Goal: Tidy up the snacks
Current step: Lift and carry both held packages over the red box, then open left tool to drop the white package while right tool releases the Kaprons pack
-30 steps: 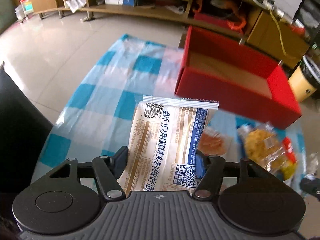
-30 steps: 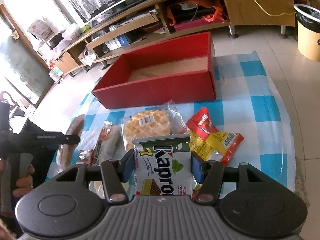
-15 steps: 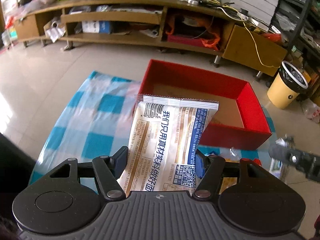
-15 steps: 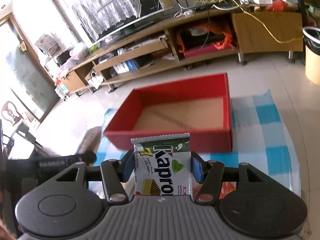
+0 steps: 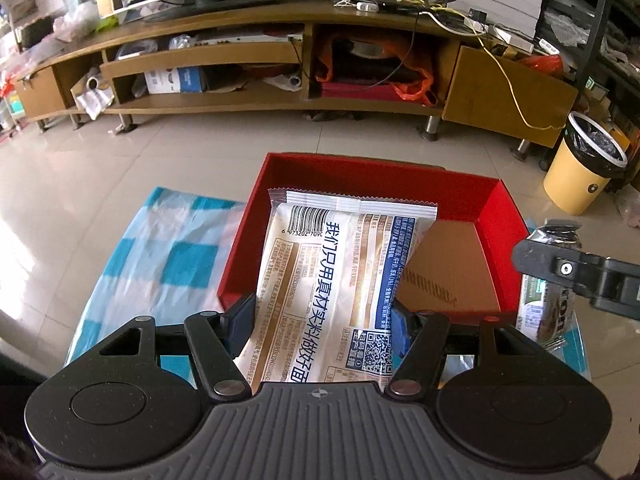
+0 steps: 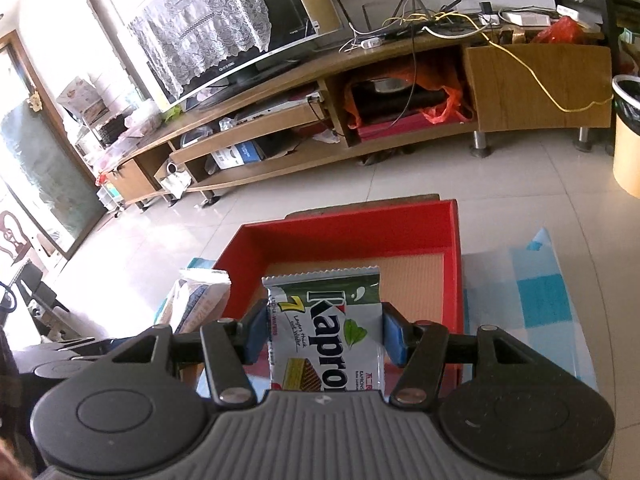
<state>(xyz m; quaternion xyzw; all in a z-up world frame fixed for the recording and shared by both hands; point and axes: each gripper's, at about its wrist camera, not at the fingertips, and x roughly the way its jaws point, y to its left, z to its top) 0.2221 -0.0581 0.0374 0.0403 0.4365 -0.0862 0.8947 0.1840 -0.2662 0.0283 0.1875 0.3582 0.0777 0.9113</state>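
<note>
Two packets are in my grip, one per gripper. My left gripper (image 5: 324,320) is clenched on the noodle packet (image 5: 340,280), a long cream and blue sachet whose long axis runs straight ahead along my fingers, toward 12 o'clock. Its barcode end points away from me and its QR-code end lies back by the gripper body. The blue pads (image 5: 242,318) press its two long edges near the rear, so most of its length sticks out beyond the fingertips, over the left half of the red box (image 5: 504,216). Whether its far edge touches the box floor I cannot tell from this angle.

My right gripper (image 6: 323,336) is clamped on the Kapro wafer pack (image 6: 332,328), green and white, with its serrated top edge pointing toward 12 o'clock and its long axis again along my fingers. The pads (image 6: 394,338) hold its side edges about midway, and the pack hangs above the near wall of the same red box.

In the left wrist view the right gripper and its pack show at 3 o'clock, beside the box's right wall. The box sits on a blue checked tablecloth (image 5: 176,248), and a yellow bin (image 5: 580,176) stands on the floor at 2 o'clock.
</note>
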